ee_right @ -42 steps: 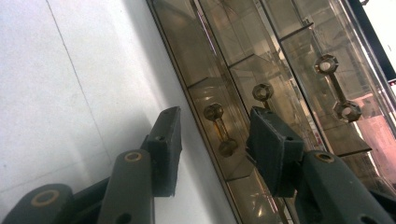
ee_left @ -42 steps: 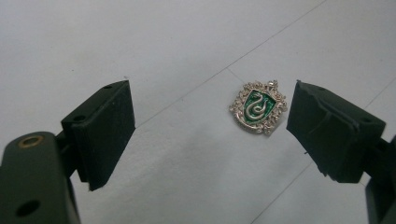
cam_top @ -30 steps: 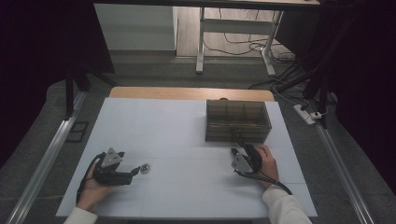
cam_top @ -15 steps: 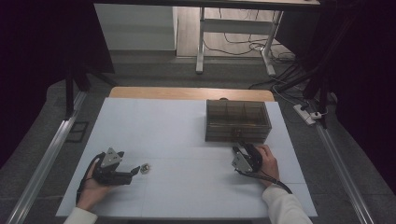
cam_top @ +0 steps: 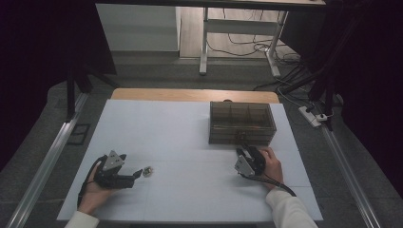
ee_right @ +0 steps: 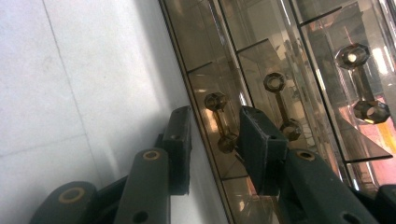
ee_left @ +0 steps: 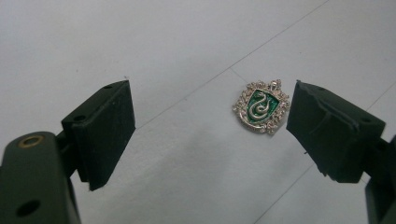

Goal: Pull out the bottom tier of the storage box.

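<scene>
A: Now, we record the left tongs (cam_top: 138, 174) first. Where do they stand?

B: We see them near the front left of the white table (cam_top: 190, 128), lying level in the person's left hand (cam_top: 95, 190) and pointing toward the table's middle. In the left gripper view both jaws stand wide apart with bare table between them. Nothing is clamped.

A: And the pendant?

B: We locate the crest pendant (ee_left: 261, 106) flat on the table, just ahead of the left tongs' tips. It is a silver-edged shield with a green field and a silver snake. In the left gripper view it lies close to the right-hand jaw, apart from it, and clear of the other. In the high view it shows as a small pale spot (cam_top: 147, 171) just beyond the tips.

A: We proceed to the right tongs (cam_top: 245, 151).

B: We find them at the front face of the smoked transparent drawer box (cam_top: 242, 124), held in the person's right hand (cam_top: 272, 164). In the right gripper view the jaws flank the lowest drawer handle (ee_right: 220, 122), a bar with faceted knobs at both ends. The jaws have just been closing, with the handle between them. A gap shows on each side of it, so we read no clamp on it yet.
</scene>
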`<state>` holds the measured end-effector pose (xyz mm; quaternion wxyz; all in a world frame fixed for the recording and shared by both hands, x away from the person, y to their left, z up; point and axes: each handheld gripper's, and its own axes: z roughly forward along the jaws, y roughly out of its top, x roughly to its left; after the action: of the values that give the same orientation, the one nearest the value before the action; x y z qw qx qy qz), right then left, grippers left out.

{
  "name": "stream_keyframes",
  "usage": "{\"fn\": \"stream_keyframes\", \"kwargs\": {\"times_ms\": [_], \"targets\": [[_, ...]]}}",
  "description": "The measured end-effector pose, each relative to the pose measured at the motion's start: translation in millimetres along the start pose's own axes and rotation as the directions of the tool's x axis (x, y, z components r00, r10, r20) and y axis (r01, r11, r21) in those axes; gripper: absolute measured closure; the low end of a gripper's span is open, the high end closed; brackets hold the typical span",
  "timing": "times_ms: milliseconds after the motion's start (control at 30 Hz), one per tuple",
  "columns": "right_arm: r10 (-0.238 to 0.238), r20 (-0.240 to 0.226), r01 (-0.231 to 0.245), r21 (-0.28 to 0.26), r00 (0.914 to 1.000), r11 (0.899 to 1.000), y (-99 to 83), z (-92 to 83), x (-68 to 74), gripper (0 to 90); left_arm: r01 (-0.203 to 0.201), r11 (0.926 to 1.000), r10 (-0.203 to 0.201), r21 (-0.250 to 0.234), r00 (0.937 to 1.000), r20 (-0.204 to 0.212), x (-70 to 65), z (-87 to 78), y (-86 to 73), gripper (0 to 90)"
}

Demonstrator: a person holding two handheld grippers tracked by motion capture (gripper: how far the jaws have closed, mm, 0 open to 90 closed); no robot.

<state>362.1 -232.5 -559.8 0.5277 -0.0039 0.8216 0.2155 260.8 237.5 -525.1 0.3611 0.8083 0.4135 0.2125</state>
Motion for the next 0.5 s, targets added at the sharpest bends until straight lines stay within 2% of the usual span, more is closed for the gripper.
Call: {"fn": "stream_keyframes", "kwargs": {"times_ms": [500], "targets": [[-0.025,0.014,0.025,0.003,0.9996,1.0,0.1,1.7,1.0,69.3,-0.002,1.0,0.002,-0.002,1.0,-0.006,0.1,-0.9,-0.3,14.8]]}}
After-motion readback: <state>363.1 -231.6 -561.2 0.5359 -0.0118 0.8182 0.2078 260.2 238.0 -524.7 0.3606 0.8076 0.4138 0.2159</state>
